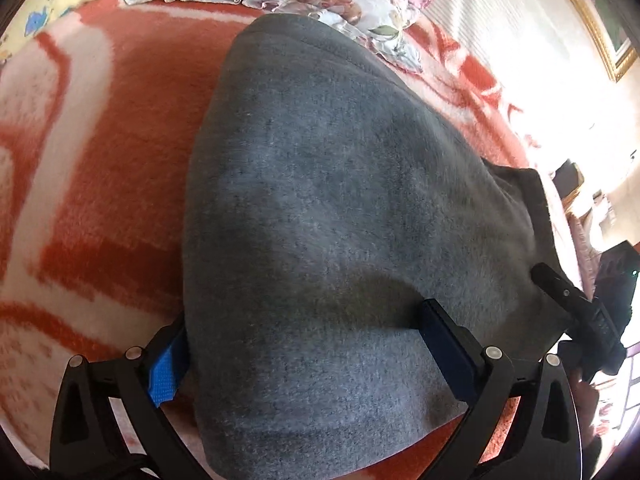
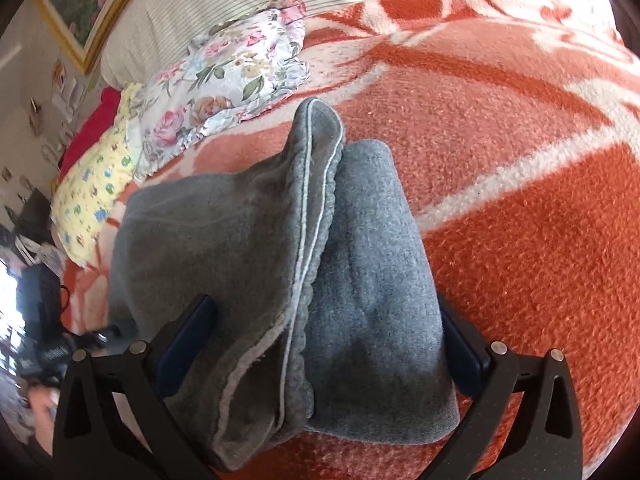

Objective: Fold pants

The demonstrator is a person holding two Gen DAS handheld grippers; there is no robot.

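Left claw (image 1: pixel 304 344): you grip the grey sweatpants (image 1: pixel 328 208) | right claw (image 2: pixel 324 348): clamps the waistband end | pants: doubled over, hanging low above the orange blanket (image 2: pixel 520 200) on the bed | progress: folded partway, I judge; laying down and final fold left.

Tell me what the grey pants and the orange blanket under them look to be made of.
Grey pants: soft knit fleece, likely cotton-blend sweatshirt fabric; matte, fuzzy nap, with a paler brushed lining showing at the turned-back edge. Orange blanket: thick plush pile, wool or acrylic by look; fibres stand up in a coarse, slightly nubbly surface.
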